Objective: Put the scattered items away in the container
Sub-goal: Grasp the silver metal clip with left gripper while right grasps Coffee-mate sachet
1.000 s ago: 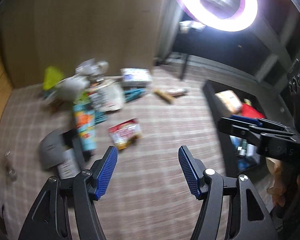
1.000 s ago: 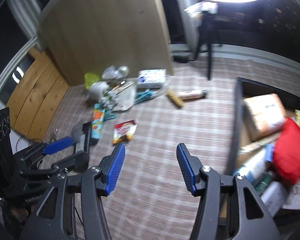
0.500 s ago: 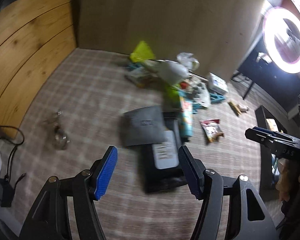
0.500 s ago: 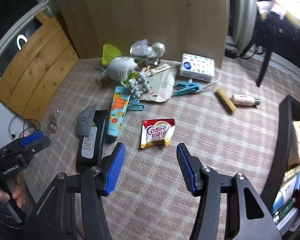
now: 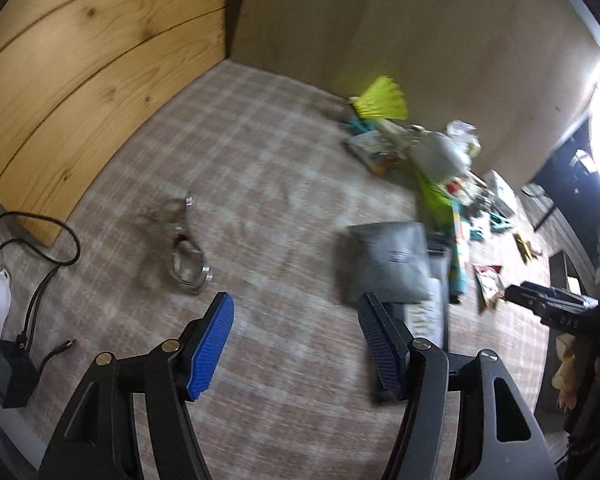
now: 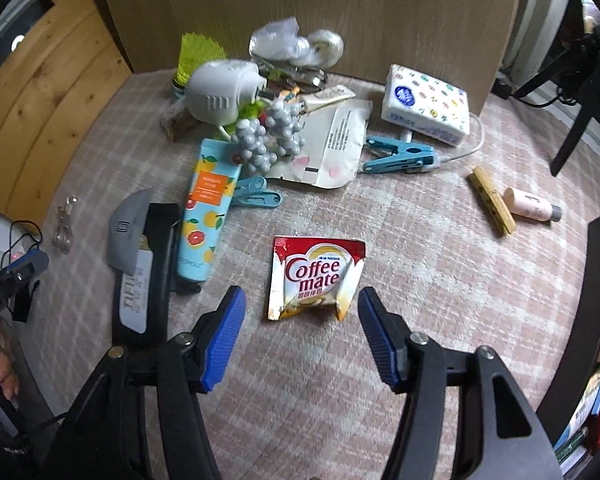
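Note:
My right gripper point(image 6: 300, 336) is open and empty, just in front of a red Coffee mate sachet point(image 6: 314, 278) lying flat on the checked cloth. Beyond it lie a fruit-print tube point(image 6: 206, 210), blue clips point(image 6: 400, 156), a tissue pack point(image 6: 426, 106), a wooden peg point(image 6: 492, 206) and a pink bottle point(image 6: 530, 208). The dark container point(image 6: 598, 320) stands at the right edge. My left gripper point(image 5: 296, 344) is open and empty, above the cloth between clear glasses point(image 5: 184, 252) and a grey pouch point(image 5: 388, 264).
A white fan point(image 6: 220, 92), grey beads point(image 6: 268, 140), a yellow-green brush point(image 6: 196, 56) and a black case point(image 6: 148, 276) lie in the pile. A wooden panel point(image 5: 80, 80) bounds the left. A black cable and charger point(image 5: 16, 344) lie at the near left.
My left gripper has swung further left, from the container side to the glasses and pouch. My right gripper has moved in close to the Coffee mate sachet.

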